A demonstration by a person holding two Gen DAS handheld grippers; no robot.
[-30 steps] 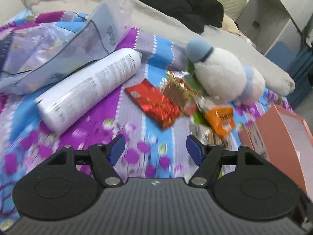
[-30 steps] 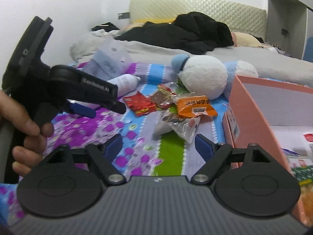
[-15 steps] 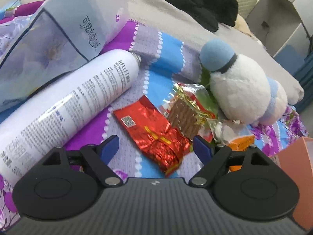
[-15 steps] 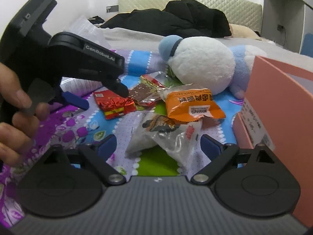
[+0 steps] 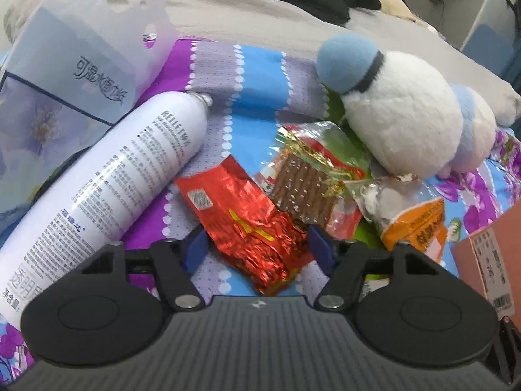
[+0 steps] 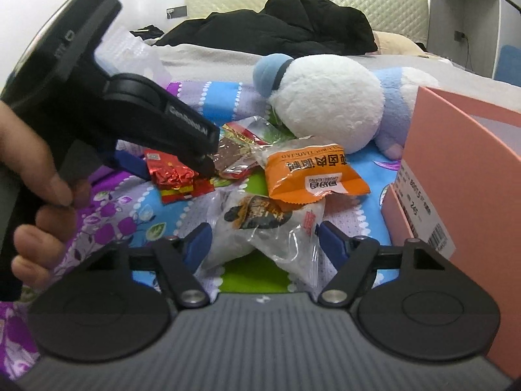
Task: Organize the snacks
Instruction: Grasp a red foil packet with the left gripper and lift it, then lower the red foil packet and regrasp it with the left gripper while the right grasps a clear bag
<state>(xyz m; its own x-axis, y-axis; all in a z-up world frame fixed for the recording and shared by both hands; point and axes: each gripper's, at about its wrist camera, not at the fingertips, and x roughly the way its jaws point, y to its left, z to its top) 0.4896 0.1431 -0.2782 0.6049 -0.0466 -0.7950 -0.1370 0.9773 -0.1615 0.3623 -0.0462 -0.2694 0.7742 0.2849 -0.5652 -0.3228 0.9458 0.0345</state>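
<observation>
Several snack packs lie on a flowered bedspread. My left gripper (image 5: 257, 247) is open, its fingers on either side of a red foil packet (image 5: 247, 221), which also shows in the right wrist view (image 6: 177, 177). My right gripper (image 6: 263, 244) is open around a clear plastic snack bag (image 6: 260, 228). An orange packet (image 6: 309, 172) lies just beyond that bag. A packet with a brown wafer picture (image 5: 306, 182) lies behind the red one. The left gripper's body (image 6: 156, 123) shows at the left of the right wrist view.
A pink cardboard box (image 6: 462, 163) stands open at the right. A white and blue plush toy (image 5: 400, 120) lies behind the snacks. A white spray can (image 5: 114, 185) and a pale blue plastic bag (image 5: 75, 75) lie at the left. A grey blanket and black clothes lie farther back.
Both grippers have moved forward and down. The left one now straddles the red foil packet, and the right one straddles the clear bag. Both have stayed open.
</observation>
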